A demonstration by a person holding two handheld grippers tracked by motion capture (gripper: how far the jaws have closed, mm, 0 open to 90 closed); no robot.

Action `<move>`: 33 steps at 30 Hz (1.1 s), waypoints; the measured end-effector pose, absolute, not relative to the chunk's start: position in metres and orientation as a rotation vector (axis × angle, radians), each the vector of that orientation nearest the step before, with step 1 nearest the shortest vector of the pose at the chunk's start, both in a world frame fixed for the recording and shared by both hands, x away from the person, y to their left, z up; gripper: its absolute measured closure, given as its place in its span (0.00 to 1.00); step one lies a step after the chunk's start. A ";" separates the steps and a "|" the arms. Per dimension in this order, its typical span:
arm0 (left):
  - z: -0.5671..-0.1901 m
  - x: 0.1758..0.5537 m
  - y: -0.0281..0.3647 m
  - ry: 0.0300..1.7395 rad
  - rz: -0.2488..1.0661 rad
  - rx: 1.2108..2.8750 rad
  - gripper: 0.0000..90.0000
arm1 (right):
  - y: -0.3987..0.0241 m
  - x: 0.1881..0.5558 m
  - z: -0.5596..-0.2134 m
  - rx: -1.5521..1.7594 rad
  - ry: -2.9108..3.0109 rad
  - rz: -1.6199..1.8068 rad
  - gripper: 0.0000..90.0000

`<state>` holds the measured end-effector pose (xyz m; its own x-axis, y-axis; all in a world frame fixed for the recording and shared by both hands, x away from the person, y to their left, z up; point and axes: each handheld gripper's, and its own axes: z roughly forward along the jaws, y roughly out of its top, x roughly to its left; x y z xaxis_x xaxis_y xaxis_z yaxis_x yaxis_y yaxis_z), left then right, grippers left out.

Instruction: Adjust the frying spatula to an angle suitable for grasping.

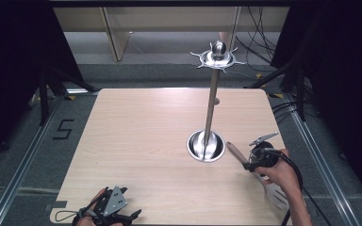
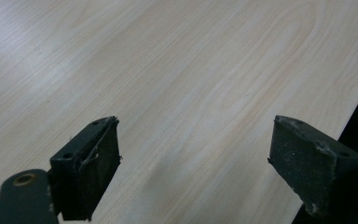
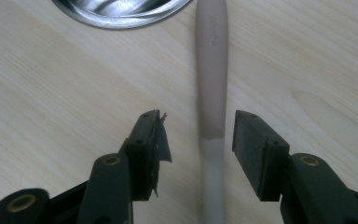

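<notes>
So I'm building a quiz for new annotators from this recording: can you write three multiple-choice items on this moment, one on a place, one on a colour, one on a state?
1. Where does the spatula lie relative to the steel stand's round base?
A. To the base's right in the high view
B. On top of the base
C. At the table's far left corner

2. What colour is the end of the spatula handle?
A. Bright green
B. Brownish pink
C. Black

3. How do the right tongs stand?
A. Shut on the handle
B. Open, astride the handle
C. Open, far from the handle

Answers: 1 A, the high view shows the spatula beside the base, toward the table's right edge. 2 B, the right gripper view shows a brownish-pink end turning pale lower down. 3 B, gaps show between each jaw and the handle.
</notes>
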<state>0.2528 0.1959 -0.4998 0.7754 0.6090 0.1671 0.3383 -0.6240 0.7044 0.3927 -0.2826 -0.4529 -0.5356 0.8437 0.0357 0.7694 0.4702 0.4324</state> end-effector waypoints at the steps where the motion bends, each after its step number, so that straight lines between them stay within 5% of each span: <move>1: -0.500 0.253 0.195 0.704 0.530 2.282 0.17 | -0.282 0.399 -0.455 1.399 2.539 0.575 0.61; 33: -0.502 0.253 0.195 0.709 0.508 2.254 0.17 | -0.276 0.433 -0.474 1.355 2.692 0.340 0.76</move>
